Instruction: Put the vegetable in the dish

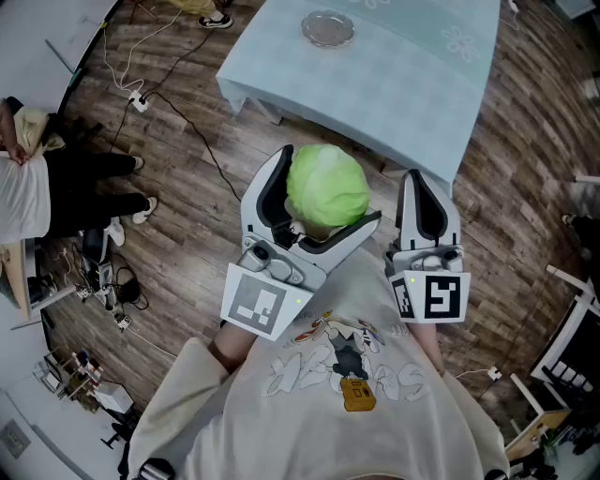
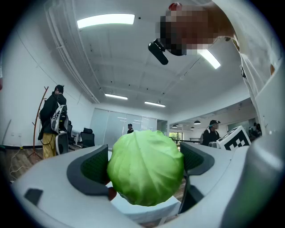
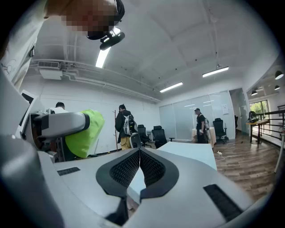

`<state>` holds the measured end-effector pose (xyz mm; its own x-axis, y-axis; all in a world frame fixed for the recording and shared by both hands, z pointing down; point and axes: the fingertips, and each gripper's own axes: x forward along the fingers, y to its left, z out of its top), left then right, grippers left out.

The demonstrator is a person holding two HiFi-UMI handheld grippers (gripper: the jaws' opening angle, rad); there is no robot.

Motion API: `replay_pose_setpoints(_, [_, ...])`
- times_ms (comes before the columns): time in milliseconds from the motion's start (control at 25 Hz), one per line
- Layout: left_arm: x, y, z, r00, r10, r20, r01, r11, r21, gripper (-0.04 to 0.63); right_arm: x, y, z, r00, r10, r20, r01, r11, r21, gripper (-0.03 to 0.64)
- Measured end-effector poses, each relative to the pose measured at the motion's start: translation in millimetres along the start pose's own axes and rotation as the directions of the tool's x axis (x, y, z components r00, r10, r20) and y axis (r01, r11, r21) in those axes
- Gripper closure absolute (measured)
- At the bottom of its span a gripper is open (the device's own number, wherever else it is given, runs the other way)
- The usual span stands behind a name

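Note:
A round green cabbage (image 1: 327, 186) sits between the jaws of my left gripper (image 1: 323, 202), which is shut on it and held in front of my chest, well short of the table. The left gripper view shows the cabbage (image 2: 146, 171) filling the gap between both pads, pointing up toward the ceiling. My right gripper (image 1: 425, 192) hangs just to the right, shut with nothing in it; its pads meet in the right gripper view (image 3: 139, 167), where the cabbage (image 3: 84, 133) shows at the left. A clear glass dish (image 1: 328, 28) rests on the far part of the pale blue table (image 1: 394, 75).
Wooden floor lies between me and the table. Cables (image 1: 141, 94) trail across the floor at the left. A seated person (image 1: 37, 187) is at the far left with clutter nearby. Several people stand in the room behind.

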<state>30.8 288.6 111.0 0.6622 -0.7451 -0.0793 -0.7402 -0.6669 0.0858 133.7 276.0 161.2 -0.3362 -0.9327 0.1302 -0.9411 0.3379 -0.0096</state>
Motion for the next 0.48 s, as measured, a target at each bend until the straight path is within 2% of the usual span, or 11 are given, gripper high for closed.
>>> replay_pose_setpoints(160, [-39.7, 8.0, -1.8, 1.0, 0.005, -0.016, -0.005, 1.0, 0.005, 0.084, -9.3, 47.7, -10.0, 0.999, 0.008, -0.031, -0.008, 1.0, 0.011, 0.592])
replay_pose_setpoints(320, [-79.4, 17.4, -6.0, 0.998, 0.044, -0.044, -0.044, 0.999, 0.005, 0.084, -14.3, 81.2, -22.7, 0.997, 0.027, -0.065, -0.026, 0.999, 0.018, 0.592])
replay_pose_setpoints(480, [-107.2, 24.7, -11.1, 0.994, 0.08, -0.072, -0.08, 0.997, 0.0, 0.084, -16.5, 102.1, -21.2, 0.996, 0.077, -0.046, -0.075, 0.996, 0.044, 0.591])
